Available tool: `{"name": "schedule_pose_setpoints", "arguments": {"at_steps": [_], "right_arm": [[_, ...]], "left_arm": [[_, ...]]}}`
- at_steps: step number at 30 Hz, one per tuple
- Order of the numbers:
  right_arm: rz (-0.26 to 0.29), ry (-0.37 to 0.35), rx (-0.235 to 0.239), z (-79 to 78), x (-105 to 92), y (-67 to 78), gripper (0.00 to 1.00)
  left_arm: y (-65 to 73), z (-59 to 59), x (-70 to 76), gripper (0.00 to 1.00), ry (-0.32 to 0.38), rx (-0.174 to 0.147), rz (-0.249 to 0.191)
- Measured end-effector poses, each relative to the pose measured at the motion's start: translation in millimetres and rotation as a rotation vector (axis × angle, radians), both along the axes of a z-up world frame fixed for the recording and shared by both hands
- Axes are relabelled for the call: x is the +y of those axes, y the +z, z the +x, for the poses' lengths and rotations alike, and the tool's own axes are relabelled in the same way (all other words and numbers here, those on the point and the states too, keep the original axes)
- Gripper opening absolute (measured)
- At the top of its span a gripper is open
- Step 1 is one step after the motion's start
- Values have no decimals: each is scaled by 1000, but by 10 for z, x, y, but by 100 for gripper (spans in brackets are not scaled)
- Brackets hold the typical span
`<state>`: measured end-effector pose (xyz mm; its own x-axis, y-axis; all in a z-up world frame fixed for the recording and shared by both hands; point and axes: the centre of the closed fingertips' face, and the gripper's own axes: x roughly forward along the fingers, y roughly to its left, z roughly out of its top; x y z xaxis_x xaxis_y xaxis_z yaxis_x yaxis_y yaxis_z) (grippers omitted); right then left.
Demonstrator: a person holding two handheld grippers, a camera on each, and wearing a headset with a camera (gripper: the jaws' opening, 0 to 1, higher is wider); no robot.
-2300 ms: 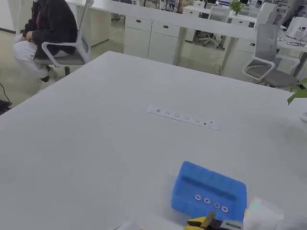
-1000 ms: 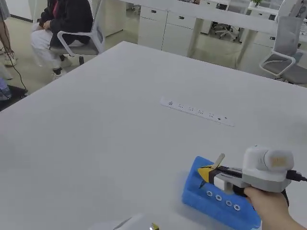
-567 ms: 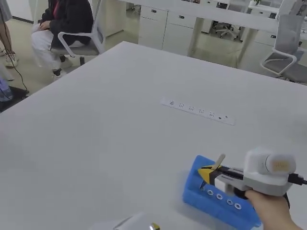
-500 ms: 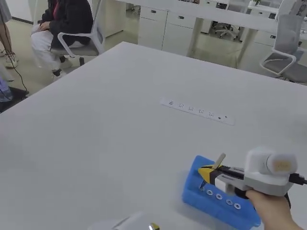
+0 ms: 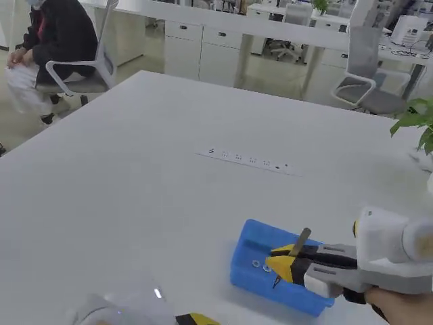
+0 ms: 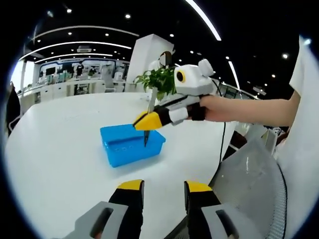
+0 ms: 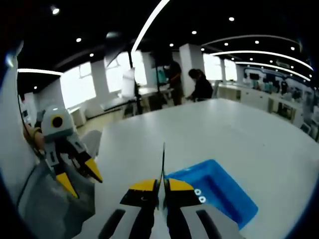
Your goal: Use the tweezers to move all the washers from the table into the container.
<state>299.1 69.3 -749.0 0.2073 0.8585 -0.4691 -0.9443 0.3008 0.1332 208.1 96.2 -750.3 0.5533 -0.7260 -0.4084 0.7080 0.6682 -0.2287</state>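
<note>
At the left, the left gripper point(image 6: 162, 187) has its yellow-tipped jaws standing apart with nothing between them. Right of it, on the white table point(image 5: 135, 203), sits a shallow, rectangular, bright blue container point(image 5: 247, 279), open at the top, with two small silvery ring-shaped washers point(image 5: 261, 266) lying side by side on its floor. Furthest right, the right gripper point(image 5: 276, 263) is clamped tight on thin tweezers point(image 5: 298, 241), held steeply over the container with their pointed tip aimed down near the washers.
</note>
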Motion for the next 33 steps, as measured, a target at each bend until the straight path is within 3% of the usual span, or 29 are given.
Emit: {"name": "schedule_pose_setpoints", "arguments": {"at_steps": [5,10,14,17,20,25,27,28,29,30,33], "right_arm": [[-45,85,24,-349,-78,-106,4],[-142,223,-3,-653,-115,-254,4],[-209,325,-43,-835,-126,-321,4],[-226,407,-57,-970,-114,-327,4],[-244,429,-66,-1007,-108,-349,4],[-290,460,-91,-1016,-127,-401,4],[-283,461,-94,-1010,-122,-390,4],[-264,455,-83,-1010,-106,-370,4],[-257,450,-81,-1001,-98,-360,4],[-260,443,-89,-977,-100,-359,4],[-259,426,-99,-928,-110,-352,5]], "left_arm": [[340,88,-125,21,-53,-42,-76],[558,133,-295,16,-144,-62,-106],[569,105,-460,11,-259,-88,-52],[531,52,-551,6,-339,-92,-8],[448,20,-602,3,-407,-100,70],[431,7,-666,4,-440,-100,93],[402,0,-680,3,-457,-98,112],[365,2,-667,1,-473,-110,153],[371,20,-668,0,-484,-142,172],[392,23,-693,0,-485,-153,167],[380,30,-682,0,-498,-146,187]]}}
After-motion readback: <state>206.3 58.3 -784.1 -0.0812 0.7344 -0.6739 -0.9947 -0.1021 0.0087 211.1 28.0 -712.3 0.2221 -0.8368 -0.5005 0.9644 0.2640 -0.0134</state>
